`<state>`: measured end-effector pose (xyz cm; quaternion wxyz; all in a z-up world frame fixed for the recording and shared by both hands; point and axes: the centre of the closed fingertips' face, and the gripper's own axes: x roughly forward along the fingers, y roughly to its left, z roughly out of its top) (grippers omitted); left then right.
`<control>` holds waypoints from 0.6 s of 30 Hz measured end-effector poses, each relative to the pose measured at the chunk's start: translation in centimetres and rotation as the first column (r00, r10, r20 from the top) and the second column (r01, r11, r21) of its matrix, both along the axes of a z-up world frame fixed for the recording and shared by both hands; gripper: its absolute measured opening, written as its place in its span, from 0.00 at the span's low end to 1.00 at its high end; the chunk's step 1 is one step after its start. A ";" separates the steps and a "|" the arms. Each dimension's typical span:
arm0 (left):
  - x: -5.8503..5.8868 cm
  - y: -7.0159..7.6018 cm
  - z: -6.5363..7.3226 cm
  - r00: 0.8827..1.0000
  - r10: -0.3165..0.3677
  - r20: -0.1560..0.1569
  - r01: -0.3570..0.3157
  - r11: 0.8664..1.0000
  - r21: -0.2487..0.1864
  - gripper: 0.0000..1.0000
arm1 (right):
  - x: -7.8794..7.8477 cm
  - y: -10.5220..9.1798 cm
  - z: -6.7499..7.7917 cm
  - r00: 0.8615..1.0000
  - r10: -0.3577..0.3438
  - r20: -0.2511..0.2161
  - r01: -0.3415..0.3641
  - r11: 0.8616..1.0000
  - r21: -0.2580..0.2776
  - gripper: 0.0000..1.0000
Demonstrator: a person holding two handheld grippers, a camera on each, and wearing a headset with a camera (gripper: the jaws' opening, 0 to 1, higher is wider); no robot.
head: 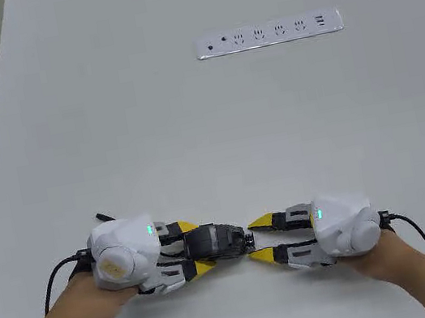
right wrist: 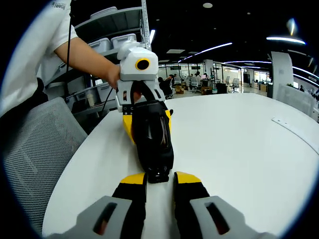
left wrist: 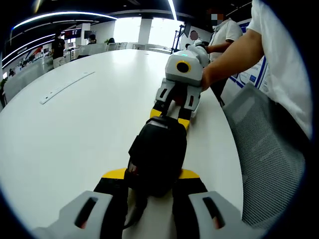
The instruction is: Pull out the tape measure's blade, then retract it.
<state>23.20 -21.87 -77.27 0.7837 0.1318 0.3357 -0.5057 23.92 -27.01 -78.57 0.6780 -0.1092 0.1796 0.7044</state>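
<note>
A black tape measure (head: 219, 242) lies near the front edge of the white table (head: 191, 130), its blade fully inside the case. My left gripper (head: 203, 245) is shut on the case from the left, and the left gripper view has the case (left wrist: 158, 154) wedged between the yellow-tipped jaws of the left gripper (left wrist: 152, 174). My right gripper (head: 250, 241) faces it from the right, open, with its tips on either side of the case's blade end. In the right gripper view the case (right wrist: 152, 134) ends just in front of the right gripper (right wrist: 160, 178).
A white power strip (head: 268, 33) lies flat at the far side of the table. A mesh office chair (left wrist: 269, 149) stands close behind the table's near edge. Other desks and people are far off in the room.
</note>
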 end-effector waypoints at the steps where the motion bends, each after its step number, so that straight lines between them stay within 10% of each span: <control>1: 0.0 0.0 0.0 1.000 0.001 0.000 -0.001 1.000 0.000 0.31 | 0.0 0.0 0.0 1.000 0.006 0.007 -0.006 1.000 -0.002 0.19; 18: 0.0 0.1 -0.1 1.000 0.001 0.006 -0.001 1.000 0.007 0.30 | -0.2 0.2 0.0 1.000 0.022 0.016 -0.022 1.000 0.009 0.13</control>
